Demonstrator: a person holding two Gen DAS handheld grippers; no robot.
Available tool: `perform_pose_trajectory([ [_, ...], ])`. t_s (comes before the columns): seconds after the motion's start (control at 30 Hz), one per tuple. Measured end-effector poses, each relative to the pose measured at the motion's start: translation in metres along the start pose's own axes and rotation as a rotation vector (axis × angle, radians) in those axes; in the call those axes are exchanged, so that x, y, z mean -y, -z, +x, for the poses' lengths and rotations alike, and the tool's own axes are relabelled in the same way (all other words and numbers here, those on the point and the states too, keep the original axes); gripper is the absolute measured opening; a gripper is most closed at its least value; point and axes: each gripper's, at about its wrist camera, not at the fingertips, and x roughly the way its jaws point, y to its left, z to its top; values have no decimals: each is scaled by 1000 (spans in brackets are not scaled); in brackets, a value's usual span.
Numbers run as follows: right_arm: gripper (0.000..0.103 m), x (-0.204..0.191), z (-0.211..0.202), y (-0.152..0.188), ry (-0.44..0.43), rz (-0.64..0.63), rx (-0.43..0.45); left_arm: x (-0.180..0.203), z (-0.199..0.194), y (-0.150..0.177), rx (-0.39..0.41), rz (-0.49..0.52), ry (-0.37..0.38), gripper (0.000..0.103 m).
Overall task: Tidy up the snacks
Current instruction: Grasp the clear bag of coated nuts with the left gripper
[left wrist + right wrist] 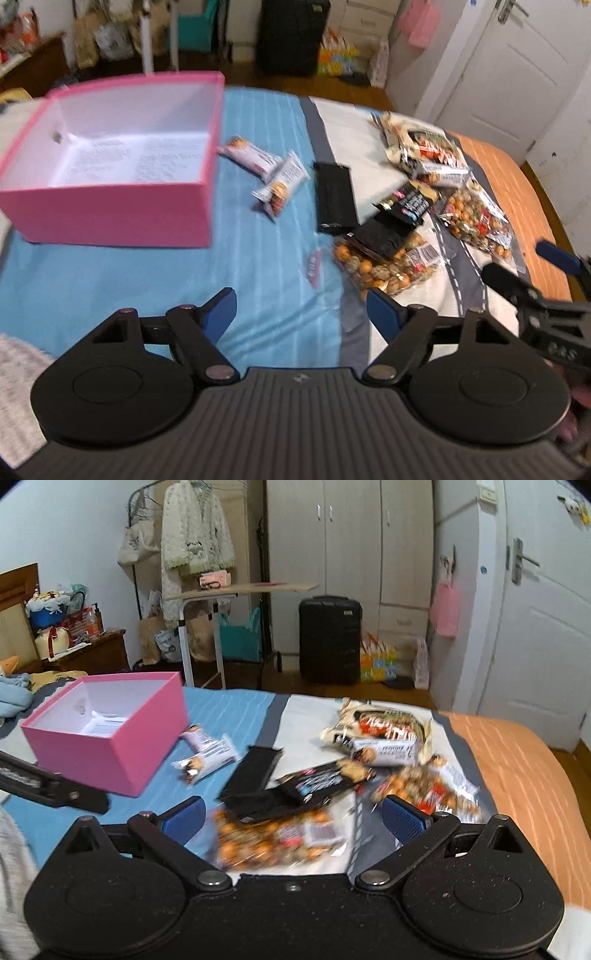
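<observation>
Orange-snack bag point(277, 843) blurred, partly under black packets point(266, 801), labels unreadable.

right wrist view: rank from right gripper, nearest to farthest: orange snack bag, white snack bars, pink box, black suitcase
From the right gripper:
1. Orange snack bag, right between the open fingers.
2. White snack bars, ahead and left on the blue cover.
3. Pink box, farther left, open; close to the bars in depth.
4. Black suitcase, on the floor beyond the bed.
</observation>
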Motion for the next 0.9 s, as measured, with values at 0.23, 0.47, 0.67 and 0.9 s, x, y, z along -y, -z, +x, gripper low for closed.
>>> perform_pose_trajectory([
  [0.23,89,60,82,6,-166,22,-164,12,64,-20,-99,-5,26,69],
  [0.47,89,82,133,25,-255,176,-268,9,116,-10,-257,-138,131,68],
  [0.67,85,70,141,29,-298,84,-294,3,126,6,-214,-243,199,67],
  [0.9,79,67,138,25,-323,49,-327,7,129,8,-183,-232,240,55],
])
